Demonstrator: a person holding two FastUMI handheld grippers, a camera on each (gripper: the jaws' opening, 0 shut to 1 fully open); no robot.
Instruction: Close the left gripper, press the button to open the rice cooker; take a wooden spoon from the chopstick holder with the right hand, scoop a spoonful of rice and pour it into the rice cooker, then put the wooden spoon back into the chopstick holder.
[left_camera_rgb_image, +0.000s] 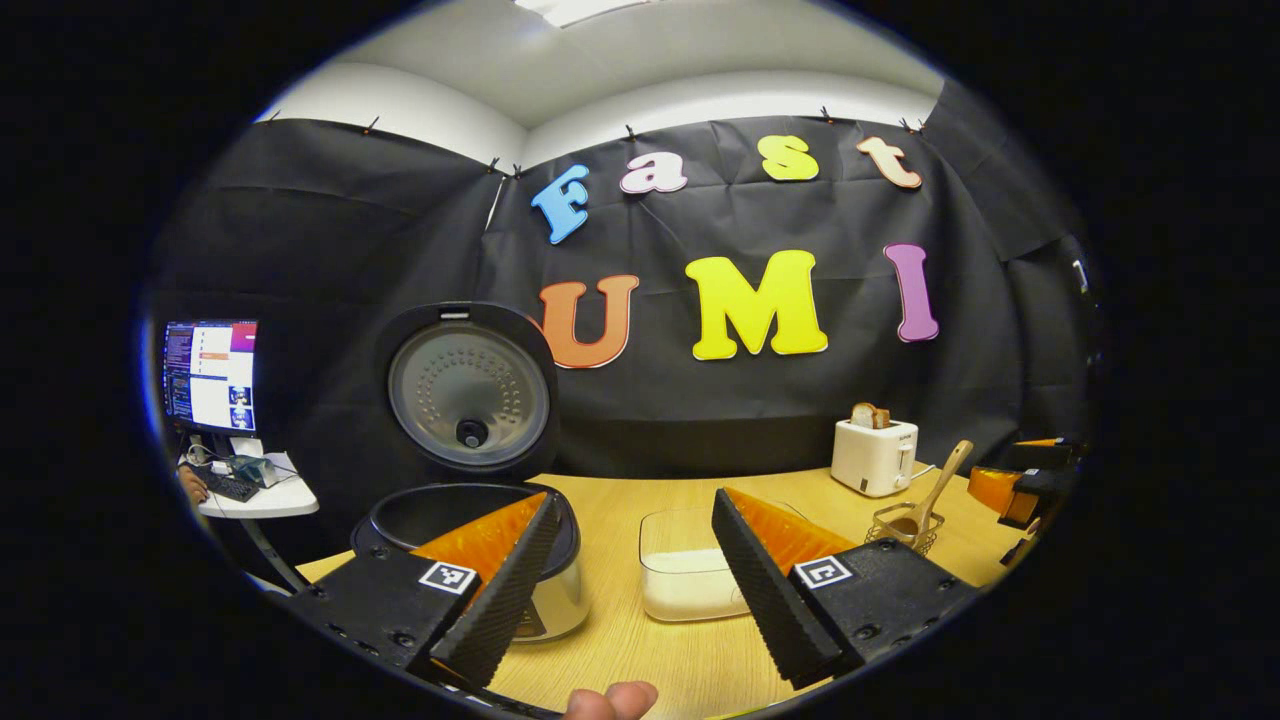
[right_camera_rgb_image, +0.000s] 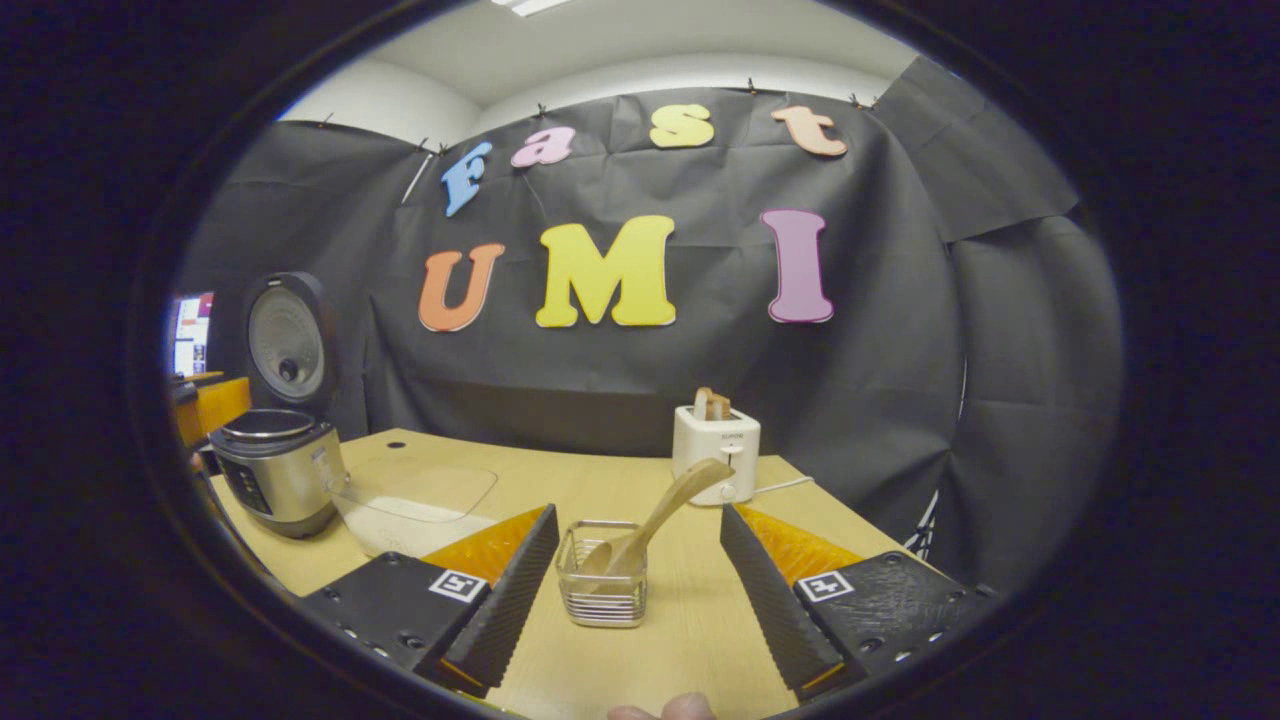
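Left claw: the left claw (left_camera_rgb_image: 630, 590) is hovering low over the near part of the pale wooden worktop (left_camera_rgb_image: 680, 660), its two fingers spread wide and holding nothing; a fingertip (left_camera_rgb_image: 610, 700) of the person's hand is showing at the near edge of the left gripper view.
Right claw: the right claw (right_camera_rgb_image: 640, 600) is likewise standing wide open and holding nothing, its fingers flanking the basket without touching it.
Chopstick holder: the small square wire-mesh chopstick holder (right_camera_rgb_image: 602, 586) is sitting upright on the worktop, just beyond the right claw's fingers and between them.
Wooden spoon: the light wooden spoon (right_camera_rgb_image: 655, 525) is resting in the holder, bowl down, its handle leaning up and to the right, toward the toaster.
Rice container: the clear, shallow plastic container of white rice (left_camera_rgb_image: 690, 575) is lying between the cooker and the holder, just beside the cooker.
Rice cooker: the round silver rice cooker with a black rim (right_camera_rgb_image: 275, 470) is standing at the left of the worktop with its lid (left_camera_rgb_image: 470, 390) swung fully up, showing the metal inner plate; the pot is standing open.
Toaster: the white two-slot toaster (right_camera_rgb_image: 716, 452) with bread poking out is sitting far back on the worktop, near the black cloth wall.
Side desk: far left, a lit monitor (left_camera_rgb_image: 210, 375) is standing on a small white desk (left_camera_rgb_image: 265, 500).
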